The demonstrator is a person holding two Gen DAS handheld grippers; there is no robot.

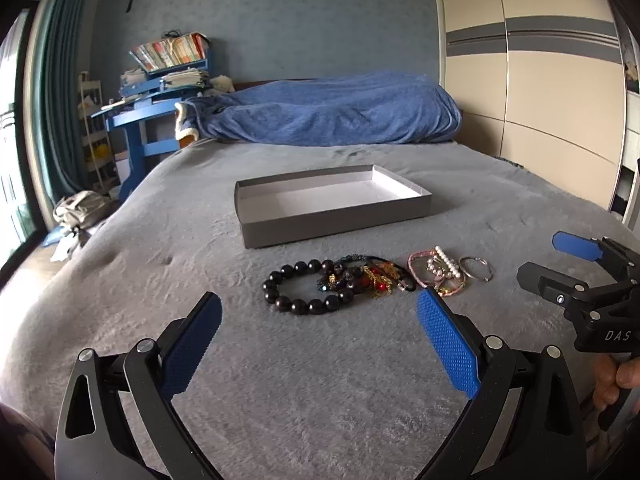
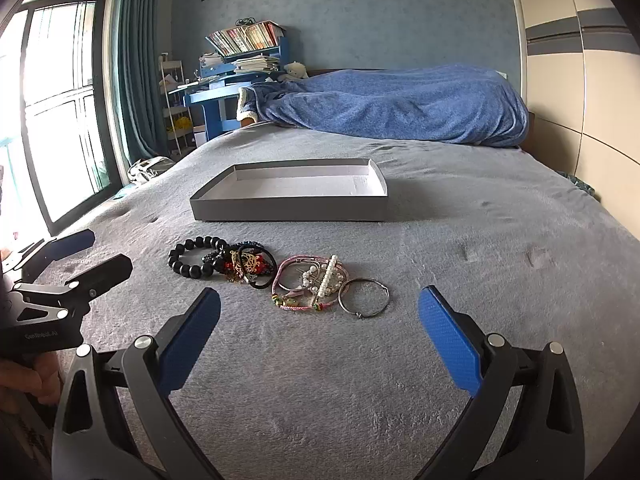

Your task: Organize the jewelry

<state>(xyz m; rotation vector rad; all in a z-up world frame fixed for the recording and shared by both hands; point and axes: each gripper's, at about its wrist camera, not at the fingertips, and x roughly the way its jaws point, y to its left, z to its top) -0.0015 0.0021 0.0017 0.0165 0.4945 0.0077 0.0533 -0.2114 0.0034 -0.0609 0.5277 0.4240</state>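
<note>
Jewelry lies in a row on the grey bed cover. A black bead bracelet [image 1: 306,286] [image 2: 195,256] is leftmost, then a tangle of dark, red and gold pieces [image 1: 366,278] [image 2: 244,264], then pink cords with pearls [image 1: 438,272] [image 2: 312,284], then a silver bangle [image 1: 476,269] [image 2: 363,294]. An empty grey tray [image 1: 340,224] [image 2: 288,210] sits behind them. My left gripper [image 1: 318,340] is open and empty, just short of the bead bracelet. My right gripper [image 2: 320,340] is open and empty, just short of the pink cords and bangle.
A rolled blue blanket [image 1: 332,112] [image 2: 400,104] lies across the far end of the bed. A blue desk with books [image 1: 160,92] and a window with teal curtains [image 2: 132,60] are at the left, a wardrobe [image 1: 540,80] at the right.
</note>
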